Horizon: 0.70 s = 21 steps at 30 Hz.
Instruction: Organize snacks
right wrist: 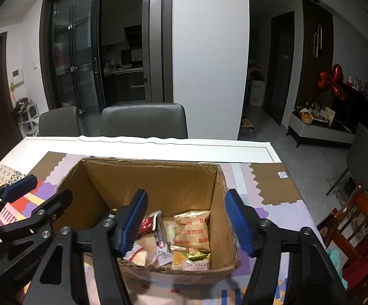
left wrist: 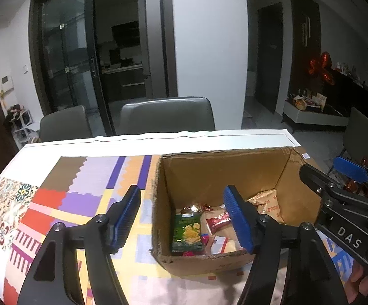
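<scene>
Item: open cardboard box (right wrist: 158, 180), flaps torn away, standing on the table (left wrist: 158, 141) over a patterned cloth (left wrist: 82, 198). The box serves as landmark for all entries below.

Contents, on the box floor:
- green cracker packet (left wrist: 187, 232), by the left wall, lying flat.
- red-and-white sachet (left wrist: 218, 221), mid-floor, just right of the green packet.
- tan biscuit pouch with red print (right wrist: 193, 230), against the right wall, leaning on packets beneath it.
- dark slim stick pack (right wrist: 159, 233), mid-floor, tilted.
- pale "DENMA…" bag (right wrist: 195, 263), at the near wall, partly under the tan pouch.

Handling, judged: all film-wrapped, light, soft and slick; contents likely brittle. Best pinched at a crimped end seam or a thin edge, with gentle pressure. The box itself is stiff; take it by a wall rim.

Tools:
- left tool (left wrist: 182, 219): jaws well apart, nothing between them; it straddles the box's left wall from the near side, one blue pad outside, one over the interior.
- right tool (right wrist: 186, 223): jaws well apart, empty; it hangs above the box's near right part, straddling the right wall.

No snack is visible outside the box.
</scene>
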Motion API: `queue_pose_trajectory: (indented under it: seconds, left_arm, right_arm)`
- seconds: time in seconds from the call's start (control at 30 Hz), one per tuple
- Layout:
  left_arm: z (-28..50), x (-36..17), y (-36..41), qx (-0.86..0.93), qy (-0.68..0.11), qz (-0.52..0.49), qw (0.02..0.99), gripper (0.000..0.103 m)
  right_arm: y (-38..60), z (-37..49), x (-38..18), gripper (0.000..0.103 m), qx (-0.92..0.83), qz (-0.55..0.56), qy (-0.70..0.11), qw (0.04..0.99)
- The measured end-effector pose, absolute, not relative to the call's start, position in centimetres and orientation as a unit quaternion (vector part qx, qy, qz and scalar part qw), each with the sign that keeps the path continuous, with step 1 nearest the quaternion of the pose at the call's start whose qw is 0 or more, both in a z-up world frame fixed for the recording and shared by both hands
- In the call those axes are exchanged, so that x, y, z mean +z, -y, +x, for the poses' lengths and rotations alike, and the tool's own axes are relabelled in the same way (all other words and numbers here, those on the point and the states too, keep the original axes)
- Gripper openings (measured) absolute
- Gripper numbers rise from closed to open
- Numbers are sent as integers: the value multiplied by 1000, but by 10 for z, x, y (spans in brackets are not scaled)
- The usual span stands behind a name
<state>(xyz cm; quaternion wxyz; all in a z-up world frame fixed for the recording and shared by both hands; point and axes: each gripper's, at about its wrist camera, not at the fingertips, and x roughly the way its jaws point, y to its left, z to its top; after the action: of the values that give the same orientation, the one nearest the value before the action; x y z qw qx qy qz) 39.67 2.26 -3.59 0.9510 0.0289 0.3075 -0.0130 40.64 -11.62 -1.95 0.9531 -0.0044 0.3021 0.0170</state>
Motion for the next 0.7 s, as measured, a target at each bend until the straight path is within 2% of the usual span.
queue_pose_trajectory:
  seconds: [0.13, 0.23, 0.7]
  left_arm:
    - [387, -30, -25, -3, -301, 30, 953, 74]
    - [377, -26, -25, 4, -294, 33, 955, 82]
    - [320, -4, -32, 19, -278, 28, 960, 88]
  right_arm:
    - [116, 399, -14, 68, 16, -5, -298, 955]
    - [117, 391, -11, 68, 16, -4, -296, 955]
    - [115, 337, 13, 75, 13, -8, -277, 961]
